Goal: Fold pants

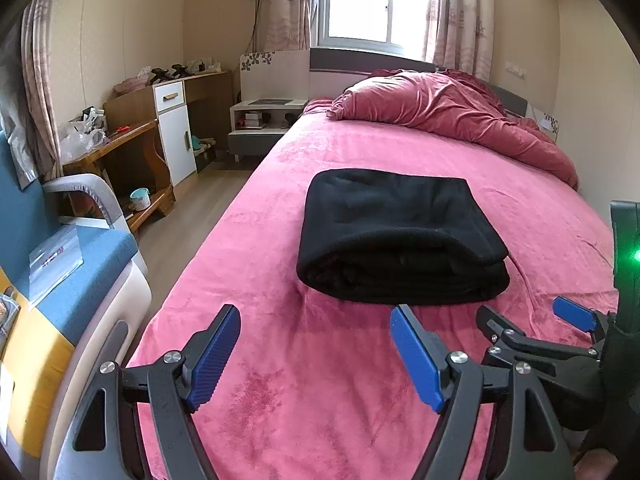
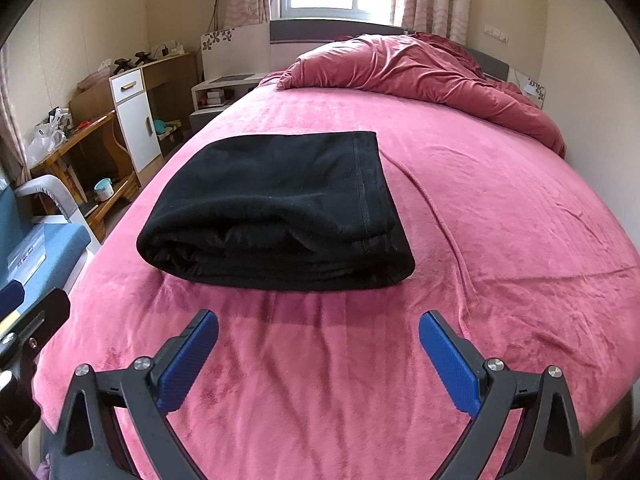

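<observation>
The black pants (image 1: 400, 236) lie folded into a thick rectangular stack on the pink bed cover (image 1: 320, 380); they also show in the right wrist view (image 2: 276, 212). My left gripper (image 1: 316, 340) is open and empty, just short of the stack's near edge. My right gripper (image 2: 318, 344) is open and empty, also a little in front of the stack. The right gripper also shows at the right edge of the left wrist view (image 1: 524, 316), beside the left one.
A crumpled red duvet (image 1: 452, 112) lies at the bed's head under the window. A blue and grey armchair (image 1: 68, 264) stands left of the bed. A wooden desk (image 1: 116, 148), white cabinet (image 1: 176, 136) and nightstand (image 1: 260, 124) line the left wall.
</observation>
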Demonstrator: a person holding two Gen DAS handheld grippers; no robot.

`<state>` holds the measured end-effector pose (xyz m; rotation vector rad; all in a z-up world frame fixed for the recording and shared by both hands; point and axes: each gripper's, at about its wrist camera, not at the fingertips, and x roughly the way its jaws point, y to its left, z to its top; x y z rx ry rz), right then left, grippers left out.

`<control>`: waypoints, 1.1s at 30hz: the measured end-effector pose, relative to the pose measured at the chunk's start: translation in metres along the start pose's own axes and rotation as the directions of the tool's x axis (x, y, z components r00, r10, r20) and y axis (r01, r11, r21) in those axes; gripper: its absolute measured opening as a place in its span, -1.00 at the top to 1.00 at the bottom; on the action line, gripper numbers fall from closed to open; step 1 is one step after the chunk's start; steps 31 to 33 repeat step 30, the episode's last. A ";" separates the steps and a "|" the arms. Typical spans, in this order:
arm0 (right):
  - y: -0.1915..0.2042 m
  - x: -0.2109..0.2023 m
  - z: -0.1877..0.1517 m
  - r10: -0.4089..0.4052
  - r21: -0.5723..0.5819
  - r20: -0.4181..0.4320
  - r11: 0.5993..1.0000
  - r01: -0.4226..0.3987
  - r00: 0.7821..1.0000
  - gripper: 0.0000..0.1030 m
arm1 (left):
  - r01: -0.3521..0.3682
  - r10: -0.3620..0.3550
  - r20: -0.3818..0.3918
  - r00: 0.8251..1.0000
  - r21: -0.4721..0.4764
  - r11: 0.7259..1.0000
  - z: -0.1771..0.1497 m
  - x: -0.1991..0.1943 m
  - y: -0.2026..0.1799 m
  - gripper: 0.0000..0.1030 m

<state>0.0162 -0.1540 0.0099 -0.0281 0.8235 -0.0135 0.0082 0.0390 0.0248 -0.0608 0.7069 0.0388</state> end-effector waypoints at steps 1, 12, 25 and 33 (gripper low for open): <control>0.000 0.000 0.000 0.000 -0.002 -0.001 1.000 0.000 1.000 -0.96 | 0.002 -0.002 -0.001 1.000 0.000 1.000 0.000 0.000 0.000 -0.53; 0.003 0.002 -0.002 -0.004 -0.007 -0.008 1.000 0.004 1.000 -0.96 | 0.013 -0.013 -0.014 1.000 -0.001 1.000 -0.004 0.003 0.002 -0.53; 0.006 0.004 -0.008 -0.007 -0.011 -0.011 1.000 0.007 1.000 -0.96 | 0.034 -0.033 0.041 0.999 -0.011 0.999 -0.006 -0.004 0.005 -0.52; 0.004 0.006 -0.010 -0.012 -0.010 -0.016 1.000 0.012 1.000 -0.96 | 0.017 -0.017 0.029 0.999 -0.014 1.000 -0.009 0.000 0.005 -0.49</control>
